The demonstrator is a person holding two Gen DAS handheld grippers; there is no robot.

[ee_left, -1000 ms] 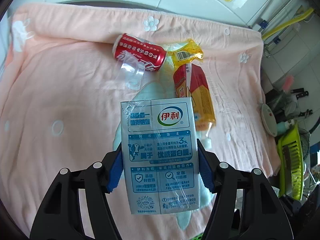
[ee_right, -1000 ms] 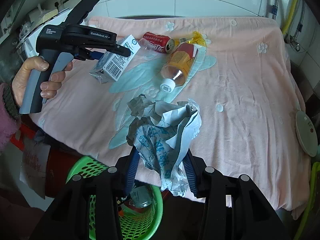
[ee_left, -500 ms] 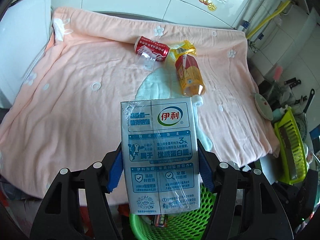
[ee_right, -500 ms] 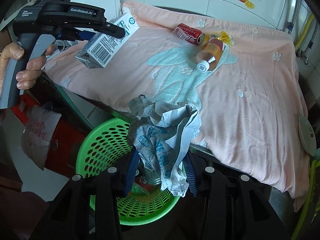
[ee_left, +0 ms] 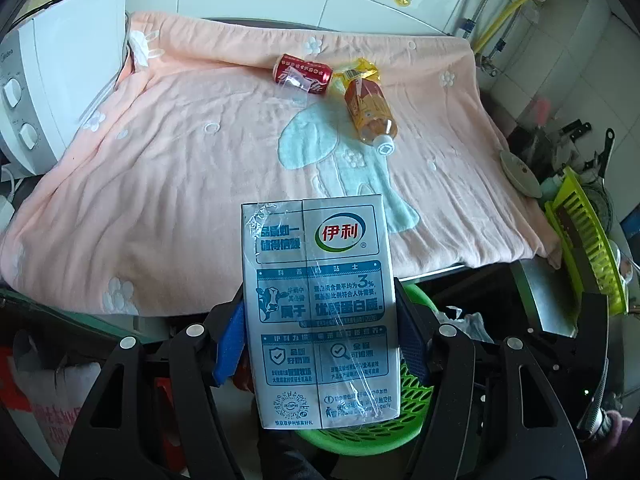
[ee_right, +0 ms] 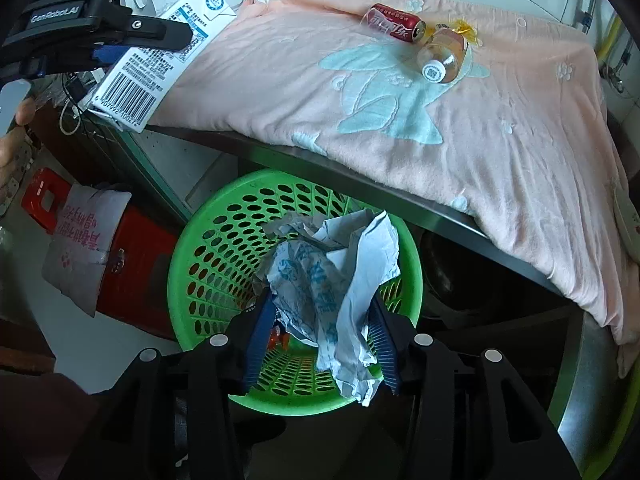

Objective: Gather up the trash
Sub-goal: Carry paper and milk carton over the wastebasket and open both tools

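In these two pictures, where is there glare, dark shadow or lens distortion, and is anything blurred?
Left wrist view: sharp; glare streaks on the milk carton; the pink blanket bows from the fisheye lens; the corners are black. Right wrist view: also sharp; the crumpled paper and the green basket are well lit, but the floor under the table edge lies in deep shadow.

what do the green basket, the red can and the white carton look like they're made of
Basket: likely moulded plastic, glossy green, with a regular grid of holes. Can: probably thin metal, shiny printed red, open silvery end in the right view. Carton: seemingly coated paperboard, matte print, crisp folded edges, some clear film clinging to it.
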